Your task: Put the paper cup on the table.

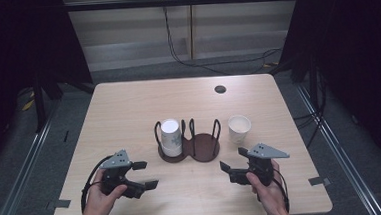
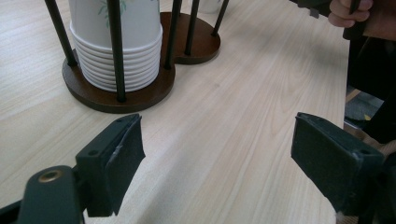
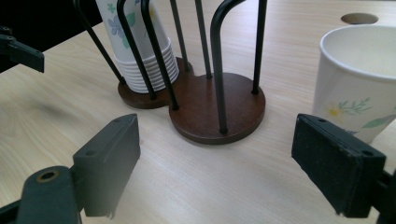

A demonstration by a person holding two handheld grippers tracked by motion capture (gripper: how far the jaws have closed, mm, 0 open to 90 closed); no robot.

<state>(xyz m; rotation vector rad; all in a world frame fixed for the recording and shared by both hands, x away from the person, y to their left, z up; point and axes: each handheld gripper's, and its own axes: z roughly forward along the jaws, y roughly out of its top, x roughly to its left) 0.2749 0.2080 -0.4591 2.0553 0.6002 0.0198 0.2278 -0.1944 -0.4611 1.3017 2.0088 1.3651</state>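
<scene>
right now, from the high view, i'm holding my left gripper (image 1: 141, 175) and my right gripper (image 1: 231, 169) low over the near part of the table (image 1: 128, 101), both with jaws spread and nothing between them. the wooden cup holder (image 1: 190, 146) is sitting mid-table with a stack of paper cups (image 1: 171, 136) upside down in its left bay, while its right bay is standing empty. a loose paper cup (image 1: 240, 128) is standing upright just beside the holder on its right. the risk i'm judging here is coming in too fast with the right gripper and toppling that light cup, since nothing is weighing it down.

looking along my left gripper view, the jaws are standing wide apart over bare wood, and the stack of paper cups (image 2: 116, 42) is sitting behind the thin black rods (image 2: 116, 46) of the holder. if i'm reaching there, a jaw could be catching a rod and dragging the whole holder.

looking along my right gripper view, the jaws are also gaping, and the loose paper cup (image 3: 357, 74) is rising just beyond the right-hand jaw, near the holder's empty base (image 3: 219, 109). squeezing too hard would be crushing the thin wall; nipping only the rim could be letting it slip or tilt on the way between the rods.
</scene>
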